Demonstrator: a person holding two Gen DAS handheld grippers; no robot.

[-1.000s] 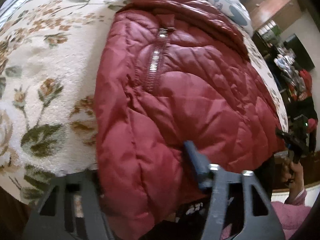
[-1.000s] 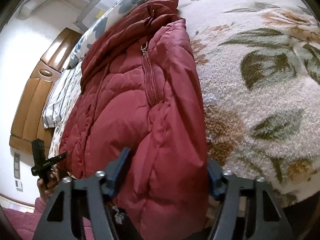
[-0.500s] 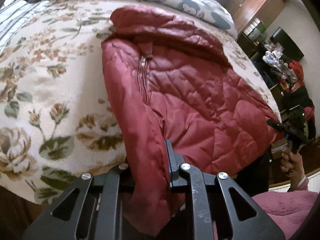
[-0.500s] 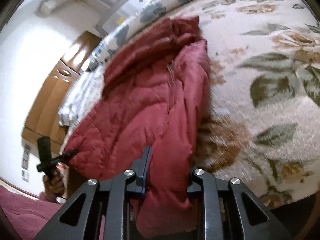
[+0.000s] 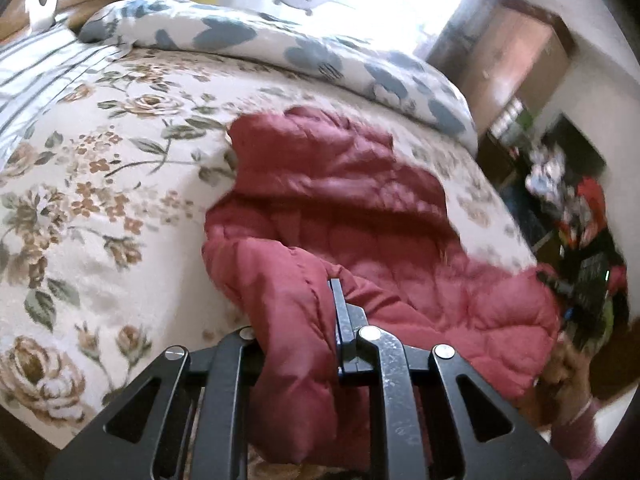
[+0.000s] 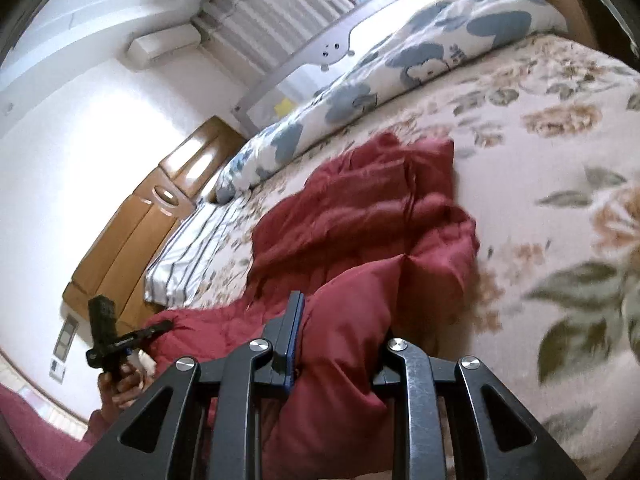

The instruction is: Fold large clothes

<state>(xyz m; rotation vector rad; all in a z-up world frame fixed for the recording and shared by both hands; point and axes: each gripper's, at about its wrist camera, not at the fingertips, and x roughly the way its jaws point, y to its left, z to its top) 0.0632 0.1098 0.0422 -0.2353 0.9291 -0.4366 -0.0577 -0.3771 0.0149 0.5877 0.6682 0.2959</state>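
Observation:
A red quilted puffer jacket (image 5: 360, 216) lies on a floral bedspread (image 5: 88, 200), its collar end toward the far pillows. My left gripper (image 5: 298, 312) is shut on the jacket's near hem corner and holds it lifted above the bed. My right gripper (image 6: 340, 332) is shut on the other near hem corner of the jacket (image 6: 360, 216), also lifted. The left gripper shows in the right wrist view (image 6: 120, 336), held in a hand at the jacket's left edge. The lifted hem curls over the jacket's lower part.
A blue-and-white patterned duvet (image 5: 280, 48) lies rolled along the far side of the bed. A striped pillow (image 6: 188, 252) and a wooden headboard (image 6: 132, 232) are at one end. Cluttered furniture (image 5: 568, 200) stands beyond the bed's other side.
Both grippers went from open around the hem to shut on it. Both have risen and lifted the hem off the bed edge, so the near part of the jacket now bunches upward.

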